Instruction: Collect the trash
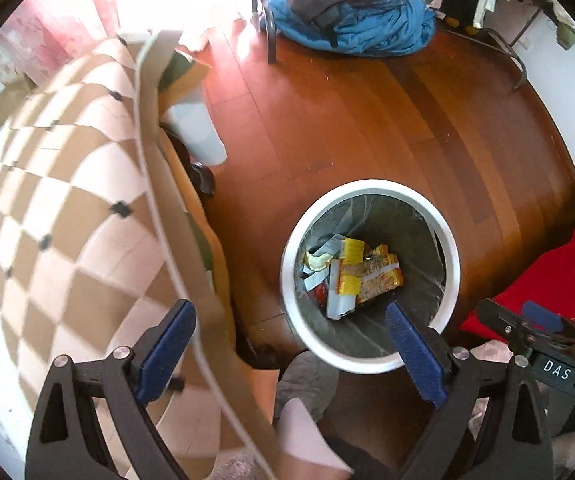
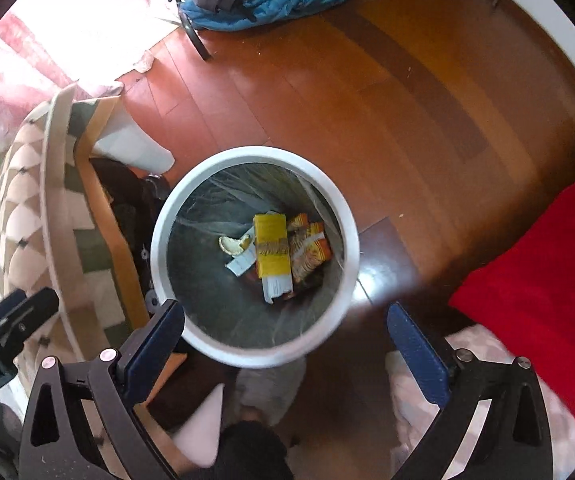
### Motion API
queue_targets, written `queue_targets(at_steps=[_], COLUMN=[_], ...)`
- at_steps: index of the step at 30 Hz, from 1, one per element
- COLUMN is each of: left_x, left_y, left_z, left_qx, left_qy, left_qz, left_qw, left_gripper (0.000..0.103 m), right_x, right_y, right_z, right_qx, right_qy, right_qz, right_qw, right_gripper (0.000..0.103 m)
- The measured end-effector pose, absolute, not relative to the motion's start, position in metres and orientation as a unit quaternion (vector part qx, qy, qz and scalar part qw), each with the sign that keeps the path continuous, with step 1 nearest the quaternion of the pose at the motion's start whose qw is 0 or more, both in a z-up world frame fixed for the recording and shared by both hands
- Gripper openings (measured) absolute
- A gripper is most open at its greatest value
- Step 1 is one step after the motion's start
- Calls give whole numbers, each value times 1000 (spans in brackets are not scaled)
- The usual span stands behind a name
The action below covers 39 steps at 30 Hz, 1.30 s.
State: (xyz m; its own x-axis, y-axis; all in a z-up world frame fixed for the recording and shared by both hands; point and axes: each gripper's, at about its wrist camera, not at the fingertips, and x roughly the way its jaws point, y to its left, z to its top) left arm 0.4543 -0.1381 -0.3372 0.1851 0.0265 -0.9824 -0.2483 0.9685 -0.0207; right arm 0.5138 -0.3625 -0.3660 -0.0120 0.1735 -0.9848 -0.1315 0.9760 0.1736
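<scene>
Both held high over a round white plastic waste bin (image 2: 351,264) with a clear liner, standing on the red-brown plank floor (image 2: 387,92), presumably so that anything let go falls straight in. Left hand-held gripper (image 1: 289,344) spread wide, blue-padded fingers (image 1: 169,344) gripping nothing; right hand-held gripper (image 2: 285,340) likewise gaping and empty. Already lying at the bin's bottom: a yellow flattened carton (image 2: 271,250), orange printed wrappers (image 2: 311,252), a pale curled peel-like scrap (image 2: 233,245) and white paper bits. No loose trash visible on the floor from either view, so probably a drop just finished or a search for the next piece due. Close on the left, a tan-and-cream checked quilted cover (image 1: 55,208) over furniture, its edge near the bin rim; a red cloth (image 2: 547,272) crowding the right. Beyond the bin, open floor toward a blue heap of clothing (image 1: 367,28), the freest way to swing out.
</scene>
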Motion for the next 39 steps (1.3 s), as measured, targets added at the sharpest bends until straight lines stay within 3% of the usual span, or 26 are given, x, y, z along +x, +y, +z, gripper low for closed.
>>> queue_targets(at_steps=[10, 25, 39], left_x=[390, 300, 249], left_y=[-151, -153, -147], left_z=[-256, -109, -36], left_qx=[-72, -112, -141], left_qy=[603, 529, 502], left_qz=[86, 34, -19], left_qw=[790, 840, 853], left_gripper=[97, 97, 97], right_x=[456, 375, 332], right_y=[-364, -371, -374], right_z=[-265, -69, 9], right_qx=[10, 33, 62], right_qy=[678, 598, 583], right_qz=[124, 216, 285], right_qw=[725, 772, 758], right_gripper=[103, 103, 103])
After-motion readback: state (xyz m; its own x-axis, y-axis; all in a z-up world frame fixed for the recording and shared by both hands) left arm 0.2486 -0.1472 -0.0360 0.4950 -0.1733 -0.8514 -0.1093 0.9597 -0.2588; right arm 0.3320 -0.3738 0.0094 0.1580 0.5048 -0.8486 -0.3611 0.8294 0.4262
